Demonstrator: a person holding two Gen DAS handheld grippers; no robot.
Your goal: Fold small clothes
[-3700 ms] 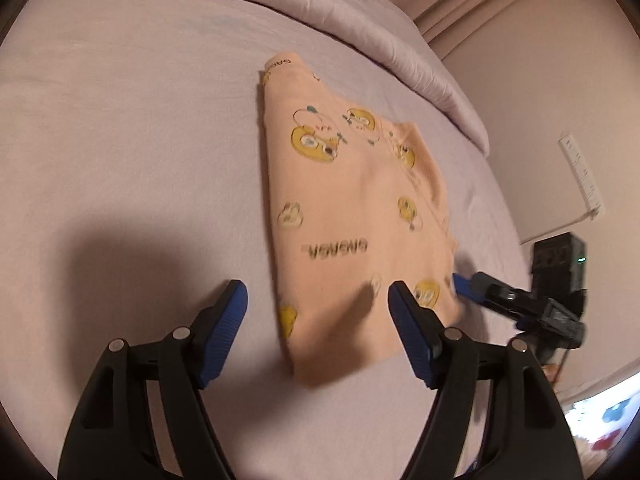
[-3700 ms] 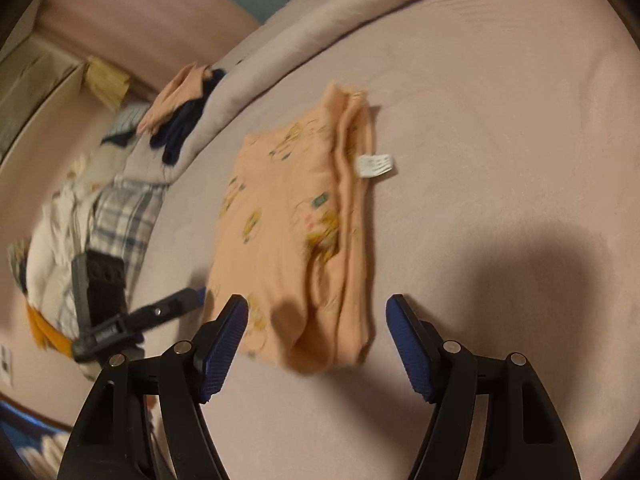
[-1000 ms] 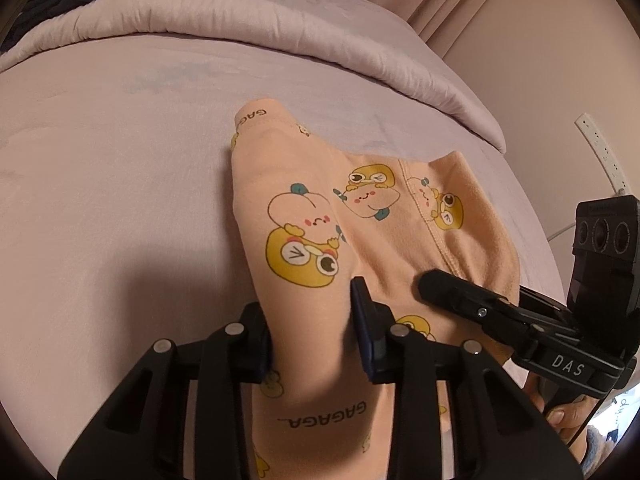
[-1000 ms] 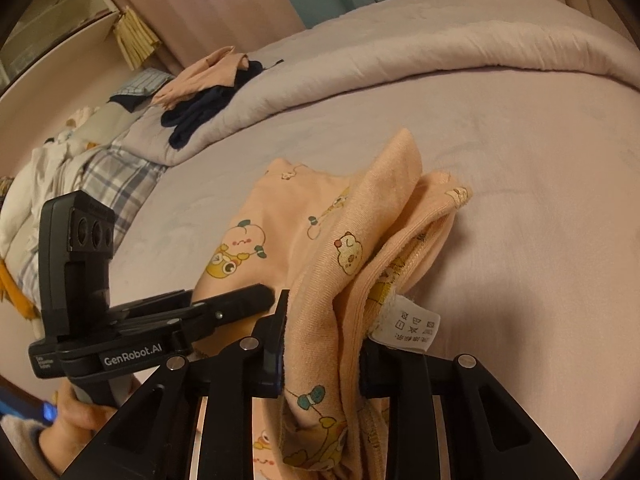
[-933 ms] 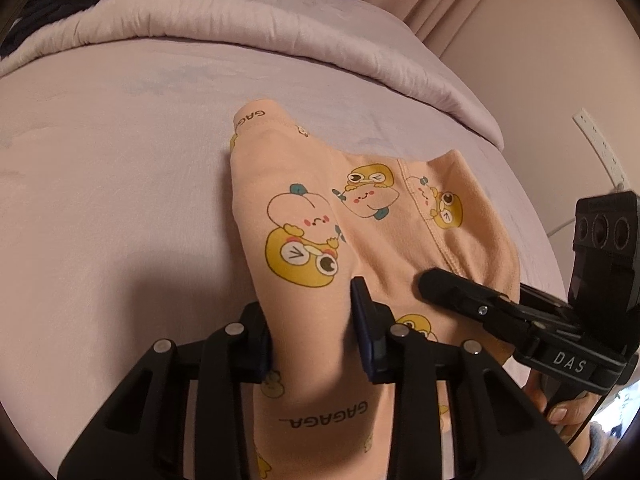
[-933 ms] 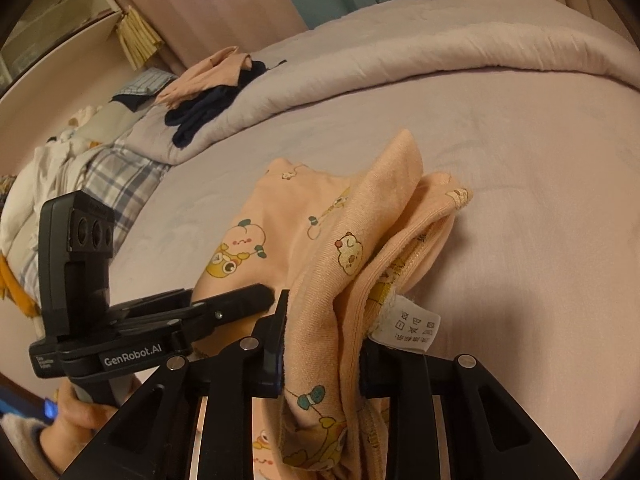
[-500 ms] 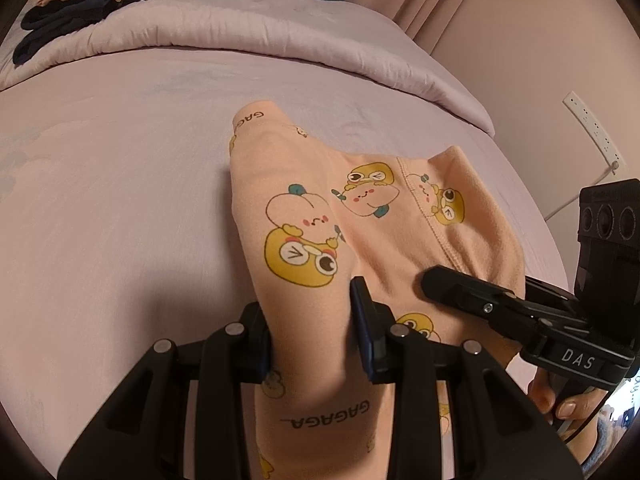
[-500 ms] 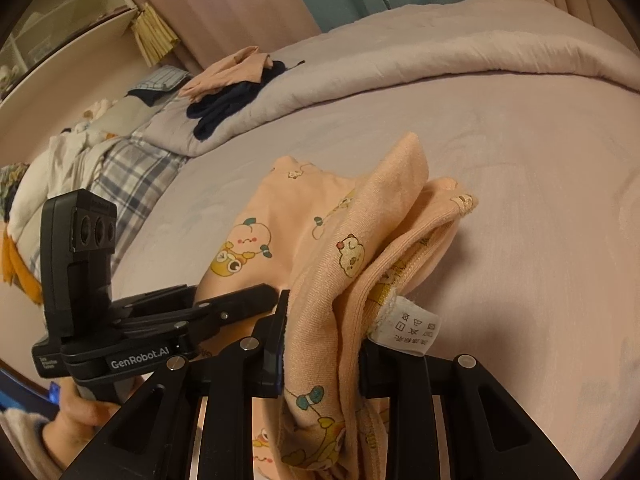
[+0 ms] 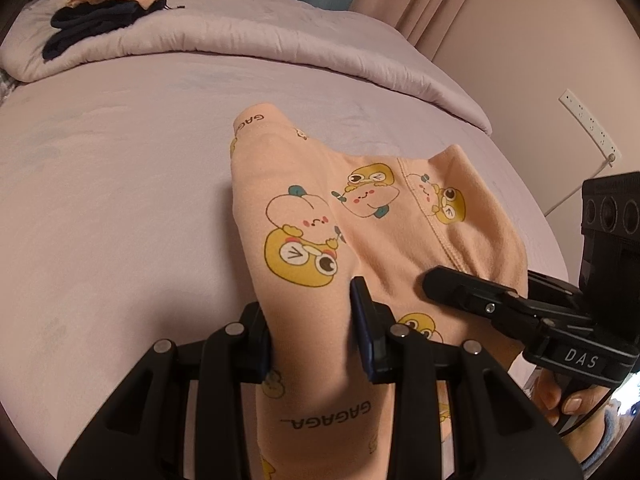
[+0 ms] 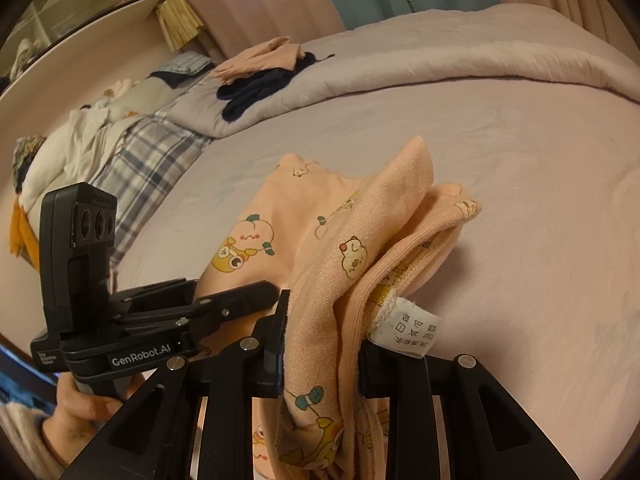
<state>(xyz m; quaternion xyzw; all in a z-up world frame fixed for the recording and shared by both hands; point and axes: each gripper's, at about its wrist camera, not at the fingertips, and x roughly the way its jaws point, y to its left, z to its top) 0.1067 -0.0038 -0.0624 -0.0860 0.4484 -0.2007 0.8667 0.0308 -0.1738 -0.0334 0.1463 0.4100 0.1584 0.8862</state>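
A peach garment [image 9: 320, 216] printed with yellow cartoon animals is lifted off the pale pink bed [image 9: 120, 200]. My left gripper [image 9: 312, 320] is shut on its left near edge, the cloth bunched between the blue pads. My right gripper [image 10: 320, 332] is shut on the other near edge, where a white care label [image 10: 412, 332] hangs out. Each gripper shows in the other's view: the right one [image 9: 460, 288] at lower right, the left one [image 10: 240, 296] at lower left. The garment's far end still touches the sheet.
A rolled duvet [image 9: 260, 44] runs along the back of the bed, with dark and peach clothes [image 9: 104, 8] on it. More laundry and a plaid cloth [image 10: 132, 156] lie at the left. A wall with a power strip [image 9: 592, 128] is on the right.
Both grippers closed on the garment's near edge since the earliest frames. Over the last second they carried it up and toward the far side; more of the duvet and curtains shows.
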